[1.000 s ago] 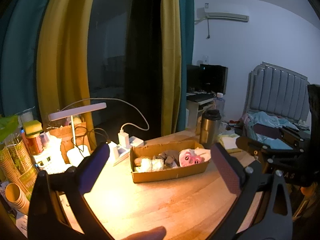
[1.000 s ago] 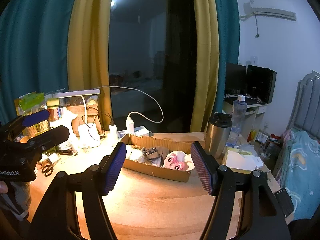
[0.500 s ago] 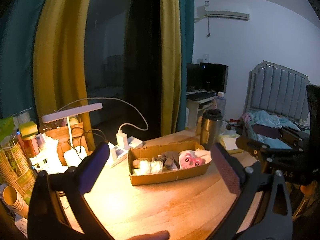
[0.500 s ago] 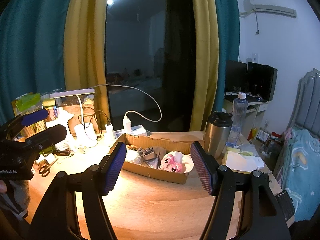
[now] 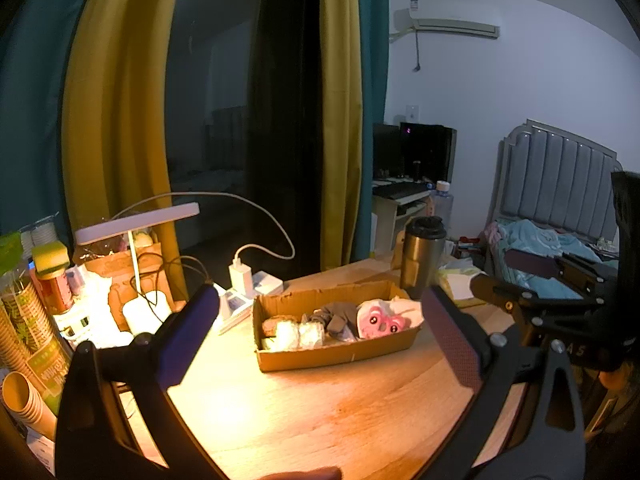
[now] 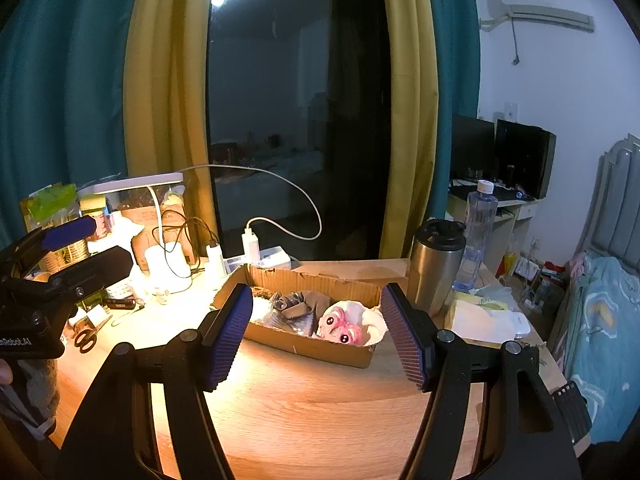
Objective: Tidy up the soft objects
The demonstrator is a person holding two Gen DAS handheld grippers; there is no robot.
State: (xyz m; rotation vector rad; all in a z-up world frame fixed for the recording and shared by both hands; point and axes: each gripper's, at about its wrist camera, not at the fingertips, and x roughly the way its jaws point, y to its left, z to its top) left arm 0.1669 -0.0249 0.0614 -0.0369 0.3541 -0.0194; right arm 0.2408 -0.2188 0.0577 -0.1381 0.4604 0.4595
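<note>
A shallow cardboard box (image 5: 340,354) (image 6: 308,344) sits on the wooden table (image 5: 320,408). Inside lie a pink and white plush toy (image 5: 382,320) (image 6: 342,326), grey socks (image 5: 336,318) (image 6: 298,306), white rolled bundles (image 5: 298,334) and a brown item (image 5: 272,324). My left gripper (image 5: 320,316) is open and empty, held back from the box. My right gripper (image 6: 316,332) is open and empty, also short of the box. Each gripper shows in the other's view: the right one (image 5: 560,292), the left one (image 6: 76,248).
A steel tumbler (image 5: 422,256) (image 6: 436,264) stands right of the box, with a water bottle (image 6: 478,232) and folded cloths (image 6: 484,320) nearby. A lit desk lamp (image 5: 136,224), chargers (image 6: 250,244), paper cups (image 5: 24,320) and scissors (image 6: 86,336) crowd the left. A bed (image 5: 560,240) stands right.
Both grippers have risen and tilted slightly, so the box sits a little lower in each view. Both stay open and empty.
</note>
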